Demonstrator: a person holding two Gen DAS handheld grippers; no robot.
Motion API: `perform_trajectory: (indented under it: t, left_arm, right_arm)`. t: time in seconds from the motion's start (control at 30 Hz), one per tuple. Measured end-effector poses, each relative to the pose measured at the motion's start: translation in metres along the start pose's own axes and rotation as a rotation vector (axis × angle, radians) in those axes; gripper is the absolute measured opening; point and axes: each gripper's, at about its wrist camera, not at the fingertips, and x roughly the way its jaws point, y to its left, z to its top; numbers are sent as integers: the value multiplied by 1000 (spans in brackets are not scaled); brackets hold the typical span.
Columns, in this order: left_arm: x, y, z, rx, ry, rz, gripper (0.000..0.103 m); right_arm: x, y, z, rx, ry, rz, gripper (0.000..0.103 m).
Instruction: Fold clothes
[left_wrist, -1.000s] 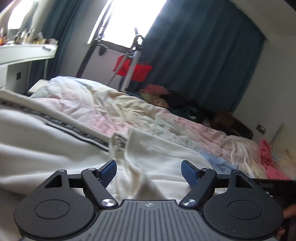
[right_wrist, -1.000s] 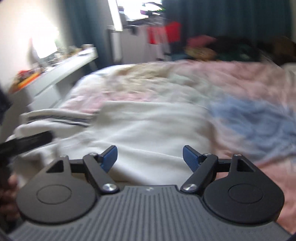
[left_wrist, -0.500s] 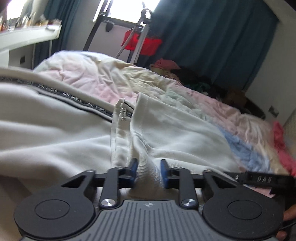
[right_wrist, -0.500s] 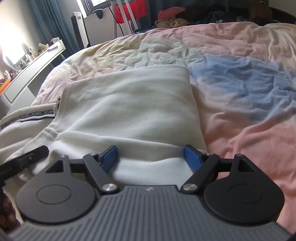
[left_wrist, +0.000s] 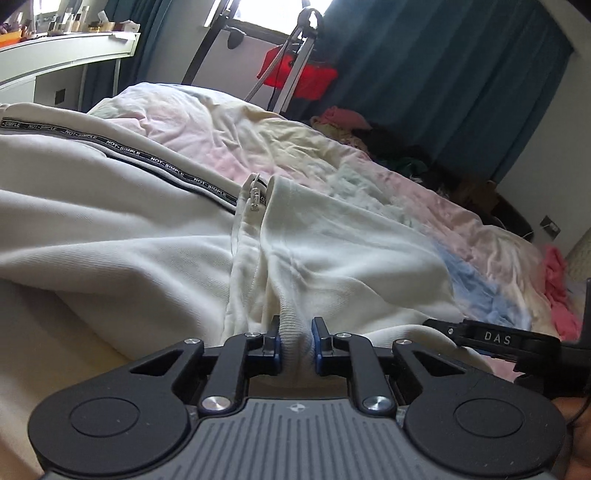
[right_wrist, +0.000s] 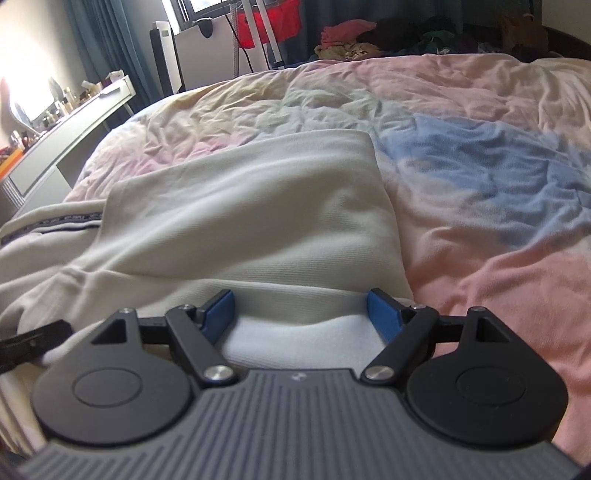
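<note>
A cream zip-up sweatshirt (left_wrist: 129, 251) with a black lettered tape stripe lies spread on the bed; it also shows in the right wrist view (right_wrist: 240, 214). My left gripper (left_wrist: 295, 341) is shut on its ribbed hem (left_wrist: 295, 325), next to the zipper. My right gripper (right_wrist: 301, 314) is open, its blue pads on either side of the hem's right end (right_wrist: 303, 332), low over the cloth. The right gripper's tip shows in the left wrist view (left_wrist: 495, 338).
A pastel pink, yellow and blue duvet (right_wrist: 461, 155) covers the bed. A white desk (left_wrist: 66, 62) with small bottles stands at the left. A red bag (left_wrist: 299, 74) hangs on a stand by dark curtains. A heap of clothes (right_wrist: 354, 33) lies beyond the bed.
My left gripper has closed on the sweatshirt's hem and lowered close to the cloth. My right gripper has swung in and settled open over the hem's right end.
</note>
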Motion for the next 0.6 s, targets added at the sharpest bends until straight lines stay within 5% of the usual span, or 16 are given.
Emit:
perform_trajectory:
  t: [0.17,0.27,0.33,0.4,0.5,0.6]
  left_arm:
    - [-6,6,0,-42,-6,-29,29]
    - [-18,17,3,-114,-18,-48,57]
    - [-29,24,7,-154,-36,-72,60]
    - [-41,34,12,-206,-59,-16,82]
    - [-56,58,26,-278,-70,137,84]
    - [-64,100,37,-439,-41,212,84]
  right_arm:
    - [1,-1,0,3,2,0,82]
    - [1,0,1,10,1,-5,82]
    - [1,0,1,12,0,-10,82]
    - [1,1,1,16,-2,-15,82]
    - [2,2,0,20,-6,-20,82]
    - [2,3,-1,22,-13,-28,82]
